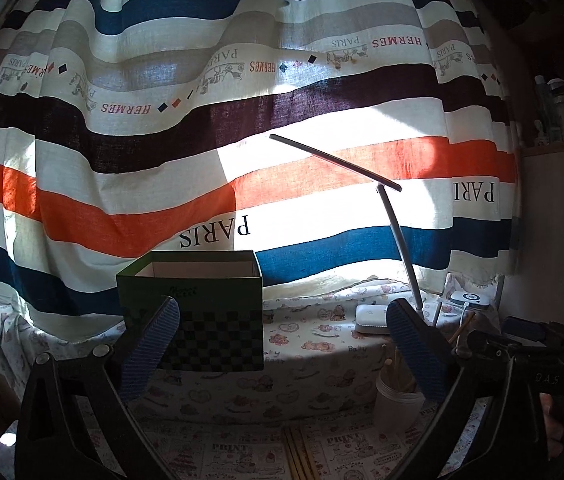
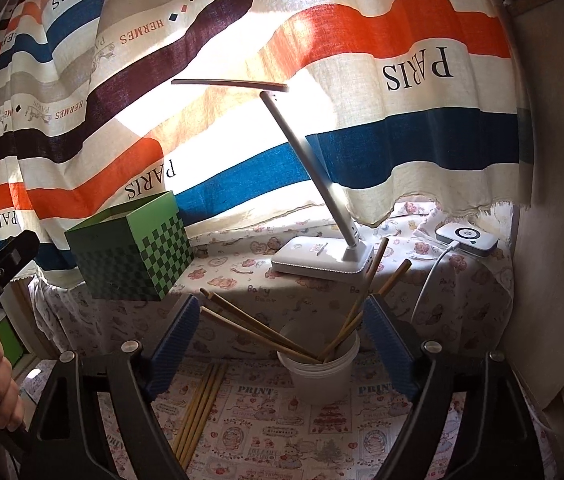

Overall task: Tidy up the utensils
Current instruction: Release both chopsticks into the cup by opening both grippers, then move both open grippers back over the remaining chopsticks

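Striped curtain (image 2: 322, 40) behind cartoon-print table (image 2: 282, 432). Several chopsticks (image 2: 258, 330) already stand in white cup (image 2: 320, 376); loose chopstick bundle (image 2: 198, 412) lies flat beside cup, left to do. Right gripper (image 2: 278, 344) wide, empty, hovers before cup. Left gripper (image 1: 282, 348) wide, empty.

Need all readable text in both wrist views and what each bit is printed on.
"HERMES": striped curtain, repeated and upside down.
"PARIS": same curtain, upside down, large in the white bands and small beside the carriage motif.
"PRINT": patterned tablecloth, repeated.
"Baby Bear": tablecloth near the lamp base; faint, my best reading.
Green box: dark logo, too blurred to read.
Lamp base: sticker too small to read.
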Tool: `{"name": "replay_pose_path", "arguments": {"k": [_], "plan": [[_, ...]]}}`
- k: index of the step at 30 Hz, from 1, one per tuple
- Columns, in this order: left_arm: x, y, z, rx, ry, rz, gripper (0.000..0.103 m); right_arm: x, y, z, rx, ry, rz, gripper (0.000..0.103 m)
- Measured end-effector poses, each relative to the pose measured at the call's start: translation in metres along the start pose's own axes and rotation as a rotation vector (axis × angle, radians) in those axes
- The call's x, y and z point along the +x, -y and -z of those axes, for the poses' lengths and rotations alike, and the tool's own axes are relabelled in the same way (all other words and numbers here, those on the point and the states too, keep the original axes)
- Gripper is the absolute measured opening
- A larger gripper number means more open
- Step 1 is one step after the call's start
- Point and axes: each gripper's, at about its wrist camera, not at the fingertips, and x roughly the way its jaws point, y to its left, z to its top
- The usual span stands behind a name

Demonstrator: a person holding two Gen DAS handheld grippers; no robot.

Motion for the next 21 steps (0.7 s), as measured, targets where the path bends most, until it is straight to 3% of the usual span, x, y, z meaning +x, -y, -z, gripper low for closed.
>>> {"name": "replay_pose_path", "arguments": {"k": [3, 9, 11, 21], "plan": [[-0.012, -0.007, 0.005, 0.012, 0.023, -0.025, 0.103, -0.008, -0.008, 0.004, -0.007, 0.022, -0.008, 0.088], [-0.029, -0.020, 0.023, -0.013, 0.019, -0.007, 0.103, -0.023, -0.021, 0.018, -0.051, 0.095, 0.017, 0.103], [-0.031, -0.024, 0.033, -0.027, 0.010, -0.006, 0.103, -0.025, -0.025, 0.024, -0.063, 0.110, 0.033, 0.103], [-0.022, -0.038, 0.087, -0.019, -0.058, -0.057, 0.103, -0.004, -0.025, 0.062, -0.039, 0.060, 0.050, 0.103]]}}
